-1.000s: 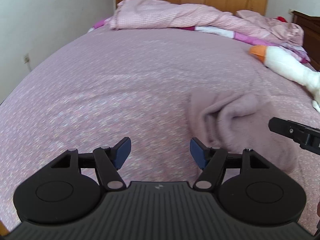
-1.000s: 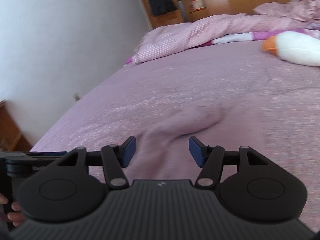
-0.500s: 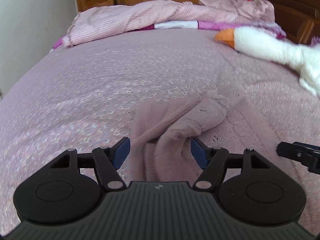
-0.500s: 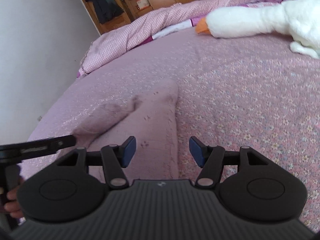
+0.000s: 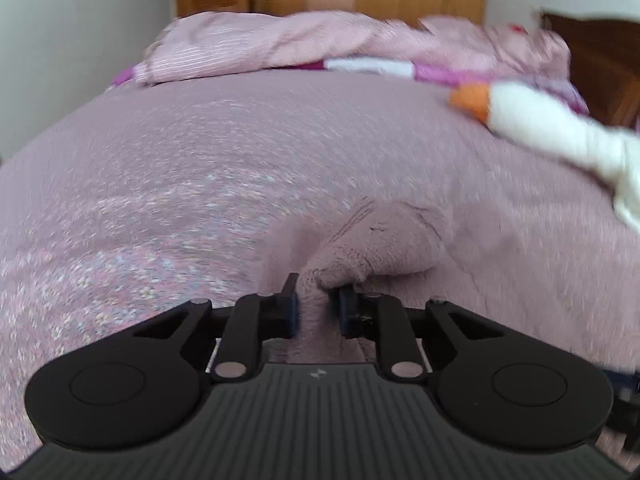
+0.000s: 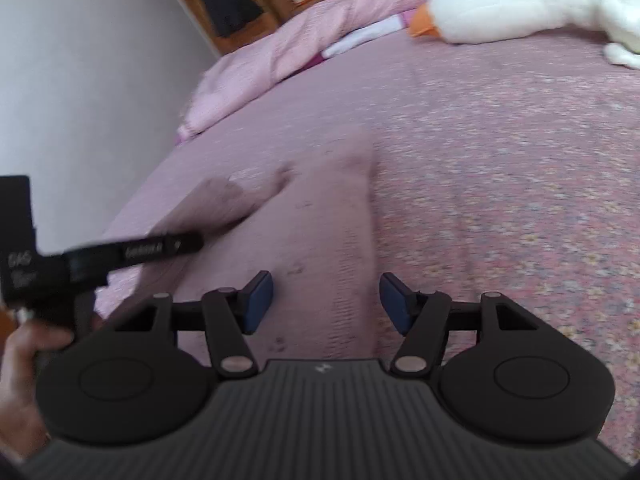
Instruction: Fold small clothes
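So the left gripper (image 5: 316,312) is closing right now on a bunched edge of the small pink garment (image 5: 384,240), and the cloth is sitting between the blue pads, which look like they're pinching it already. The garment itself is lying on the pink bedspread (image 5: 160,184), rumpled, stretching off toward 1 o'clock from that gripper. In the right wrist view it's running as a long strip from about 6 o'clock up to 11 o'clock.

The right gripper (image 6: 326,300) is hovering with its jaws spread, and the strip of cloth is lying under the gap but nothing's pressing on it.

My take on doing this bit well: I'd be making sure the left pinch is catching just the top layer's edge, not a thick wad, then getting the right one clamped on its own edge before lifting. Both frames are blurry, so I can't tell how many layers are caught. The stuffed goose (image 6: 520,4) is lying well clear at 1 o'clock.
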### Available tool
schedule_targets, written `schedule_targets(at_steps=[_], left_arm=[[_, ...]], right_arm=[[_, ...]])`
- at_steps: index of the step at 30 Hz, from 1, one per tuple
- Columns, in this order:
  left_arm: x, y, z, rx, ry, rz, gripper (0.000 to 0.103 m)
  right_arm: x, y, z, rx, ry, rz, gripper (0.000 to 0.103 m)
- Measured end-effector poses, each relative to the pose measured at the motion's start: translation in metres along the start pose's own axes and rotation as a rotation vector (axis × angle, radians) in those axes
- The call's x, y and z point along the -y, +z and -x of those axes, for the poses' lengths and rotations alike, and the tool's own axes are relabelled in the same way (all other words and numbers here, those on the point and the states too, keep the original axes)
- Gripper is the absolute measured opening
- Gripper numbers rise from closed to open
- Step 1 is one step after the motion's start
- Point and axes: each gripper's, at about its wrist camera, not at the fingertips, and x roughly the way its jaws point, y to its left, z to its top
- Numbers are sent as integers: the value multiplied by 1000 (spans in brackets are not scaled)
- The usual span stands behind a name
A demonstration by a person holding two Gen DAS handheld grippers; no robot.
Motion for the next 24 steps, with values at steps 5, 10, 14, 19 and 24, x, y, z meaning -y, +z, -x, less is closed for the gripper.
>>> schedule_targets(at_steps=[5, 10, 14, 19, 24], left_arm=[[-28, -7, -12, -22, 71, 67, 22], [-46, -14, -14, -39, 46, 123, 37], [-49, -14, -2, -46, 23, 122, 58], [-52, -25, 21, -78, -45, 152, 80], [-62, -37, 34, -134, -93, 197, 86]], right_arm=[[-29, -8, -3, 9, -2, 127, 63], [-43, -14, -10, 5, -42, 227, 63], [-40, -11, -8, -1, -40, 215, 63], [-35, -11, -7, -7, -30, 182, 65], [-29, -9, 0, 4, -18, 133, 67]])
